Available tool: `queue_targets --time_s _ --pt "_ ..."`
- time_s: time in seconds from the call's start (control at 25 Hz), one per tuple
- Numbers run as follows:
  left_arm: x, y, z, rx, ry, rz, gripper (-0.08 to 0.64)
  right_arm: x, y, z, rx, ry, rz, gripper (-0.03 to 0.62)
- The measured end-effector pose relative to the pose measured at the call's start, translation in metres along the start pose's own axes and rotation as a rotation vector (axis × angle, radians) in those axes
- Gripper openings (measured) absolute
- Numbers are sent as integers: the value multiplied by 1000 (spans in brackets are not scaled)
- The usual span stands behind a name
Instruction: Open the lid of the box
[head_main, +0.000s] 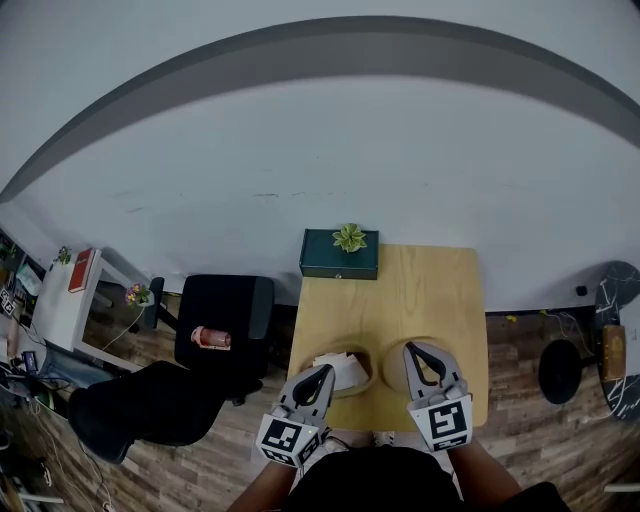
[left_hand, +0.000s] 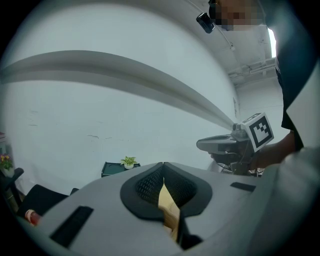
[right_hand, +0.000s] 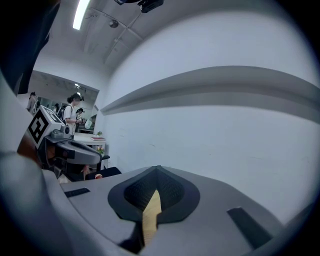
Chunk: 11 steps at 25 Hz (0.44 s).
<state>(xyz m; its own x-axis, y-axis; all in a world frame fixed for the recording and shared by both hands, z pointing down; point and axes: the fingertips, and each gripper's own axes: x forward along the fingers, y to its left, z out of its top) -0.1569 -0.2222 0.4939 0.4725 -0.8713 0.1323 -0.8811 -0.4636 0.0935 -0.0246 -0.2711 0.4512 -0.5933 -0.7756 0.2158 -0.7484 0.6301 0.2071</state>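
Note:
On the light wooden table (head_main: 430, 290) a dark green box (head_main: 339, 256) stands at the far left corner, lid down, with a small green plant (head_main: 350, 237) on top; the left gripper view shows the box (left_hand: 116, 169) too. Near the front edge sit a round wooden bowl (head_main: 362, 382) with white paper in it and a round wooden disc (head_main: 392, 368) beside it. My left gripper (head_main: 326, 370) hovers over the bowl, jaws shut (left_hand: 162, 167). Above the disc my right gripper (head_main: 411, 347) is shut too (right_hand: 157, 170), with nothing seen between its pads.
A black office chair (head_main: 225, 318) with a red can (head_main: 210, 338) on its seat stands left of the table. Farther left is a white side table (head_main: 62, 305) with a red book (head_main: 80, 270). A black stool (head_main: 560, 370) is at the right. People (right_hand: 75, 112) stand far off.

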Motion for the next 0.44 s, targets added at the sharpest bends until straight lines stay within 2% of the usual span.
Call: queue_targets --time_s 0.2,0.44 --pt "0 -1 2 6 -3 6 18 -4 -1 -4 30 2 -10 18" --pt "-3 -7 1 7 3 6 18 -12 -3 0 -8 -6 -11 17"
